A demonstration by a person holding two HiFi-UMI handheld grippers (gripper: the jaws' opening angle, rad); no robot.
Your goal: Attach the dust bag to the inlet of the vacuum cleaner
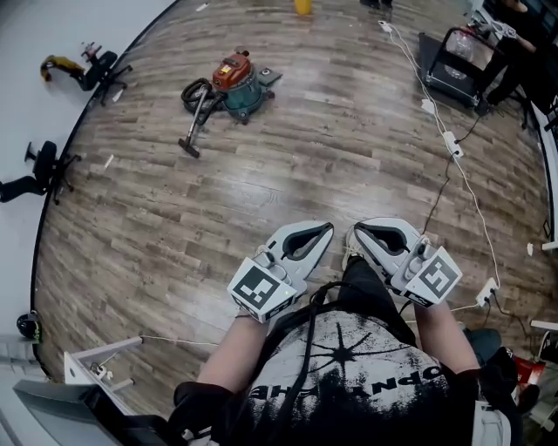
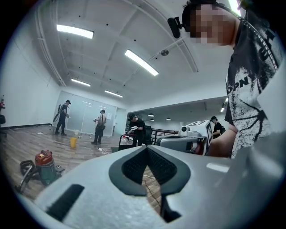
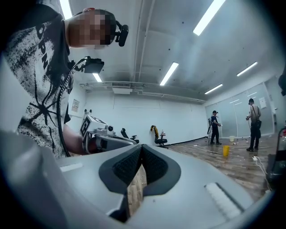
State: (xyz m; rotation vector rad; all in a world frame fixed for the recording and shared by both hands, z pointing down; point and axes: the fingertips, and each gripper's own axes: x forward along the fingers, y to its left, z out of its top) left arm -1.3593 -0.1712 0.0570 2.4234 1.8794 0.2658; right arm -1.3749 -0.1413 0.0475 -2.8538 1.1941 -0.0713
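Vacuum cleaner (image 1: pixel 237 83): red-topped canister on a teal body, standing on the wood floor (image 1: pixel 261 192) in the upper left of the head view, well apart from both hands. It also shows small at the lower left of the left gripper view.
Hose (image 1: pixel 193 109): dark, looped against the canister's left side, with a wand running down and left to a floor nozzle.
Left tongs (image 1: pixel 324 229): lower centre of the head view, pointing up the frame. The jaws are pressed together, dark ribbed pads meeting at the tips, with nothing between them but floor beyond.
Right tongs (image 1: pixel 356 232): just beside the left pair, tips angled toward it. These jaws are closed too and grip nothing.
Marker cubes (image 1: pixel 260 292): one at the rear of each pair, black-and-white squares facing the camera.
Person (image 1: pixel 349 375): black printed T-shirt fills the bottom edge of the head view, with a bare forearm leading to each pair.
Yellow bucket (image 1: pixel 302 6): top edge of the head view, beyond the vacuum cleaner.
Office chairs (image 1: pixel 91 68): two, against the white wall at the left edge.
Cable (image 1: pixel 453 148): white lead with power strips, trailing down the right side of the floor.
Bystanders (image 2: pixel 101 126): several figures standing near a far glass wall, centre left of the left gripper view.
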